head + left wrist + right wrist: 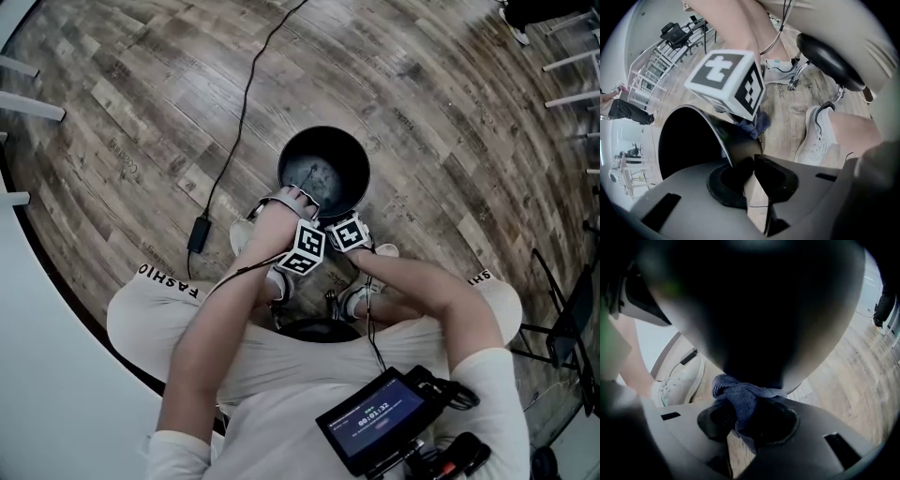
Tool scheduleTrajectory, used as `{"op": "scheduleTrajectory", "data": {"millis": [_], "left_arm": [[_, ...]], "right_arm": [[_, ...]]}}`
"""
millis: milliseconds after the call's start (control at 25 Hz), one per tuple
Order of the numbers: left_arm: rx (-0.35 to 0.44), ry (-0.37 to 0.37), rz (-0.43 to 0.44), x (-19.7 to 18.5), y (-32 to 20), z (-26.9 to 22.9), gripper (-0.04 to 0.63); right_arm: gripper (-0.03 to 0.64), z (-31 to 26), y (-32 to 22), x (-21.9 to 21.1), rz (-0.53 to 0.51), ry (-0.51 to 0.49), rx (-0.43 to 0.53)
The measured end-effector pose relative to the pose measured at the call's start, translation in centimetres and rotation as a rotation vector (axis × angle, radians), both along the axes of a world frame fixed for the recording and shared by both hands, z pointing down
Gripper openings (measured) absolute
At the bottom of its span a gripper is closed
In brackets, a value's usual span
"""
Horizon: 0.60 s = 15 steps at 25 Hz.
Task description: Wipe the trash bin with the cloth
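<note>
In the head view the black trash bin (pixel 292 155) stands on the wood floor (pixel 112 103) at upper centre; the 2 marker cubes crowd its lower rim and the jaws are hidden there. The left gripper view fills that in: the left gripper (pixel 752 171) is clenched on the bin's thin rim, with the dark inside at left and 1 white shoe (pixel 820 136) at right. The right gripper view alone shows the right gripper (pixel 750 416) grasping the bunched blue cloth (pixel 740 397) against the bin's outer wall, which fills the upper frame.
</note>
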<state>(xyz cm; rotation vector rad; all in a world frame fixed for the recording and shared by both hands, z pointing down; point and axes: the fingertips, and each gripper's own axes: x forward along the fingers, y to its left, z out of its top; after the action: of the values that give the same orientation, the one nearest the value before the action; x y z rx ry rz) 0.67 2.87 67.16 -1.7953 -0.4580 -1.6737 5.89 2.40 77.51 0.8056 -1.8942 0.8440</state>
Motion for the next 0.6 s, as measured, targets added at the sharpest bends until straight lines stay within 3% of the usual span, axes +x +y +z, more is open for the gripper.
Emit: {"op": "scheduleTrajectory", "data": {"millis": [160, 320, 440, 600], "left_arm": [[0.006, 0.007, -0.001, 0.2, -0.1, 0.1, 0.057], [0.014, 0.014, -0.015, 0.0, -0.1, 0.2, 0.063], [-0.021, 0.053, -0.063, 0.5, 0.1, 0.0, 0.091], [-0.107, 0.108, -0.162, 1.1, 0.5, -1.9, 0.168]], "right_arm": [[0.109, 5.2, 0.5, 0.2, 0.006, 0.044, -0.008], [0.109, 6.7, 1.6, 0.1, -0.084, 0.055, -0.027], [0.109, 5.5, 4.0, 0.6, -0.170, 0.054, -0.135], [0.109, -1.6, 6.0, -0.3, -0.185, -0.068, -0.287]]}}
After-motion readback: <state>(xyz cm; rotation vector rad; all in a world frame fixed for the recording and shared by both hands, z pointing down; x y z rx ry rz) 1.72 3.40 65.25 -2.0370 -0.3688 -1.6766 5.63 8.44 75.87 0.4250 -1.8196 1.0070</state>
